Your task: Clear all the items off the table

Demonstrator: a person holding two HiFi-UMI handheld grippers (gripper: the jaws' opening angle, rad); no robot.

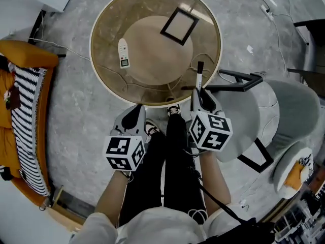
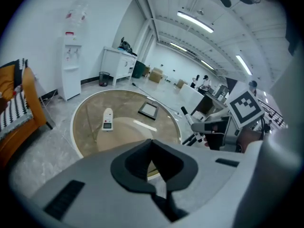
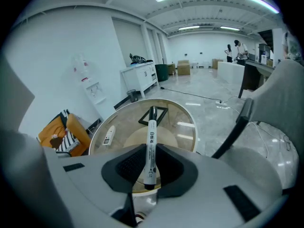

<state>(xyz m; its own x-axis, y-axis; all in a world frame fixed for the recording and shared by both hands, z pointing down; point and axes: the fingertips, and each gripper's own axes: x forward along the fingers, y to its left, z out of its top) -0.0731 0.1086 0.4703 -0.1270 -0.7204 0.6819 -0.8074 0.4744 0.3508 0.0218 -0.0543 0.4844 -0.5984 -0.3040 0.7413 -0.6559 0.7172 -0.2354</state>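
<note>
Two items lie on the round glass surface (image 1: 93, 44): a white handheld device (image 1: 123, 52) near its left side and a black square frame (image 1: 180, 25) toward the far edge, well apart from each other. The third, a marker (image 1: 199, 78), is off the glass, clenched in my right tool (image 1: 200, 98). The right gripper view shows the pads pinching it near its tail end, with most of the barrel pointing out ahead over the near rim. My left tool (image 1: 134, 117) is closed on nothing and hangs short of the surface, beside the right one. What worries me most is that grip: with so much of the marker beyond the pads, a quick swing could make it pivot or slide out, and its tip could clip the rim if I drop my hand while turning away. I also see no bin or tray in any view, so I may carry it further than the hold likes. After that, both remaining pieces lie flat on smooth glass, so a jaw pushing at either one could simply send it skating off the edge.
</note>
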